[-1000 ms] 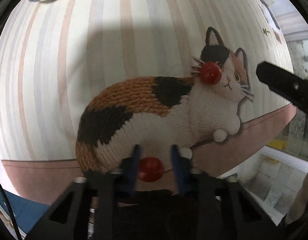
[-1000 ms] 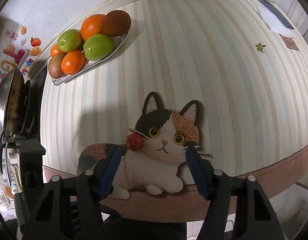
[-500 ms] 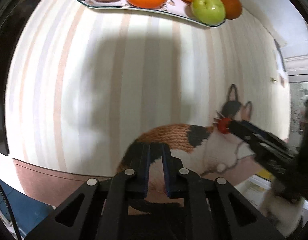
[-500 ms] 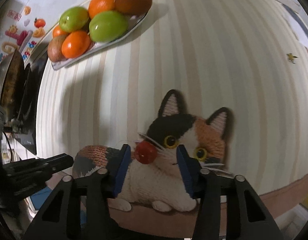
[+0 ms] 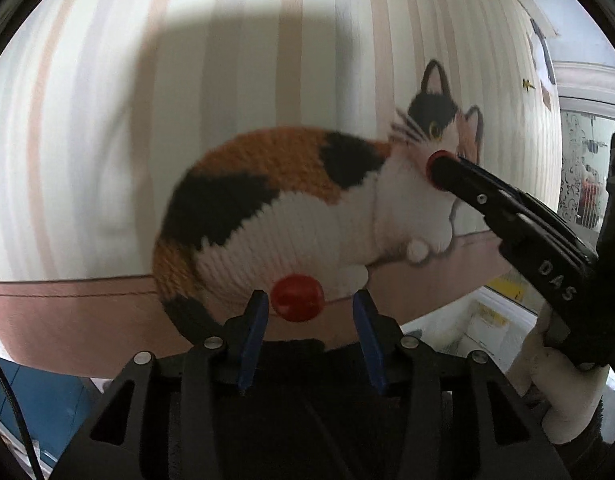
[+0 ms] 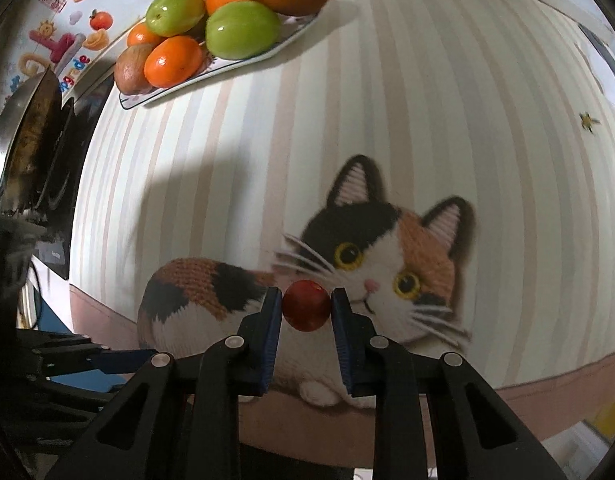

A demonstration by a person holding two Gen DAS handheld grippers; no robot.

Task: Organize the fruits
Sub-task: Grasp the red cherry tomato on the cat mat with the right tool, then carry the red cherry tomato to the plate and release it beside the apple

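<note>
Two small red cherry tomatoes lie on a striped tablecloth with a knitted-cat print. My left gripper is open, and one tomato sits between its blue pads near the table's front edge. My right gripper is shut on the other tomato, over the cat's cheek; it also shows in the left wrist view, mostly hidden by the right gripper's finger. A white plate at the far left holds oranges, green fruits and brown fruits.
A pan and a dark stovetop lie left of the table. Fridge magnets sit behind the plate. The table's pink front border runs below the cat print. A small star sticker is at the far right.
My left gripper opened and came down around the near tomato. My right gripper moved forward and closed on the tomato at the cat's cheek.
</note>
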